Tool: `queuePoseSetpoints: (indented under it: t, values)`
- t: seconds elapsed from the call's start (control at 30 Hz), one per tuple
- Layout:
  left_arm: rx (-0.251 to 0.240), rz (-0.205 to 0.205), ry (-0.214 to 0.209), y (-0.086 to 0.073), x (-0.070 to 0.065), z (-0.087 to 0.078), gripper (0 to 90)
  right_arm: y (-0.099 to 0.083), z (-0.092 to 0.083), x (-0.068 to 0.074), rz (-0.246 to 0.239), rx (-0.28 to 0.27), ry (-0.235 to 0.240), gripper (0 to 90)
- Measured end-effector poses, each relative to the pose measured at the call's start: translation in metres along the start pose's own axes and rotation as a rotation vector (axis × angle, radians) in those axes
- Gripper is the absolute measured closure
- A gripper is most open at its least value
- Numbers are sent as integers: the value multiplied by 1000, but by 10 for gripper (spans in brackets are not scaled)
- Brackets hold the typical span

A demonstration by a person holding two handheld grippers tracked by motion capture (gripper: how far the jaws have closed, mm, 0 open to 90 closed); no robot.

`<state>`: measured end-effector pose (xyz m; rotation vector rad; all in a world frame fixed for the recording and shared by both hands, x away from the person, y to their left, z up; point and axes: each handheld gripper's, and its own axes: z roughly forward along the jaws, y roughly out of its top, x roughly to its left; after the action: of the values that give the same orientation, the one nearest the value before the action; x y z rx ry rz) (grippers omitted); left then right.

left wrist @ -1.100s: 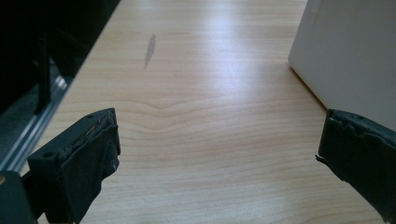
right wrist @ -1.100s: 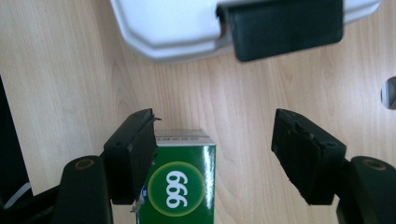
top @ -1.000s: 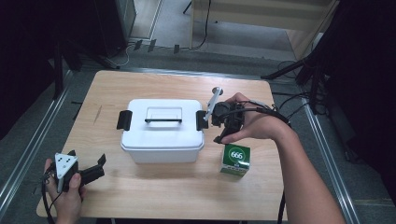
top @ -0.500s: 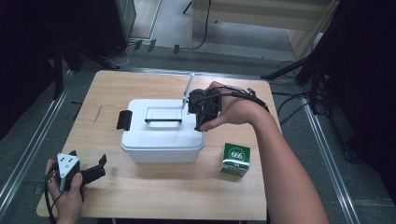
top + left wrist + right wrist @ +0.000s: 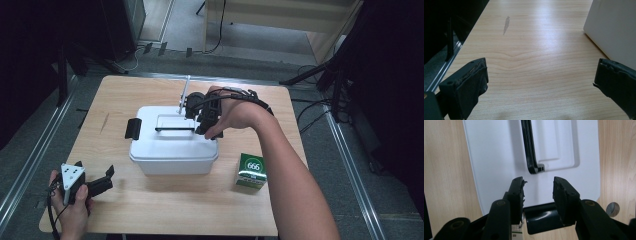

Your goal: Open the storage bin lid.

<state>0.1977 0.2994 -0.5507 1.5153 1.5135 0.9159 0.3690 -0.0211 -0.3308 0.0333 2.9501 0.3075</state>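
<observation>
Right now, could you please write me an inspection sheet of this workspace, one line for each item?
Surface: wooden table, one dark streak near its left edge.
Job's things: white box with lid on, black handle lying flat, black latch on its left end.
Clutter: small green carton marked 666, right of the box.
Grippers: right gripper above the lid near the handle's end, jaws just closing, nothing between them; left gripper open, low at the table's near left corner.
Cables: black cable across the right wrist; more on the floor at right.
Surroundings: grey floor, metal rails, dark curtains.
</observation>
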Motion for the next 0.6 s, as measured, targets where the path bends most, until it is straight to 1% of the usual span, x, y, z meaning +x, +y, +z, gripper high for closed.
queuePoseSetpoints:
  t: [0.03, 0.1, 0.2, 0.23, 0.3, 0.37, 0.43, 0.47, 0.5, 0.6]
  values:
    - [1, 0, 0, 0, 0, 0, 0, 2, 0, 0, 5, 3, 1, 628]
    - [3, 1, 0, 0, 0, 0, 0, 5, 1, 0, -1, 2, 4, 630]
    - [3, 8, 2, 0, 0, 0, 0, 14, 4, 2, -4, 14, 14, 648]
    - [-1, 9, 3, 0, -1, 0, 0, 17, 5, 1, -20, 11, 16, 651]
    - [-1, 9, 2, 0, -1, 0, 0, 19, 5, 2, -11, 18, 18, 659]
    - [-1, 8, 0, 0, 0, 0, 0, 25, 8, 2, -18, 25, 24, 679]
    - [0, 9, -1, 0, 0, 0, 0, 27, 9, 2, -13, 29, 24, 678]
    - [-1, 11, 0, 0, -1, 0, 0, 30, 12, 1, -14, 27, 30, 663]
    - [-1, 12, 0, 0, -1, 0, 0, 31, 13, 1, -9, 30, 32, 671]
    - [0, 16, 6, 0, -2, 0, 0, 34, 16, 1, -28, 36, 35, 704]
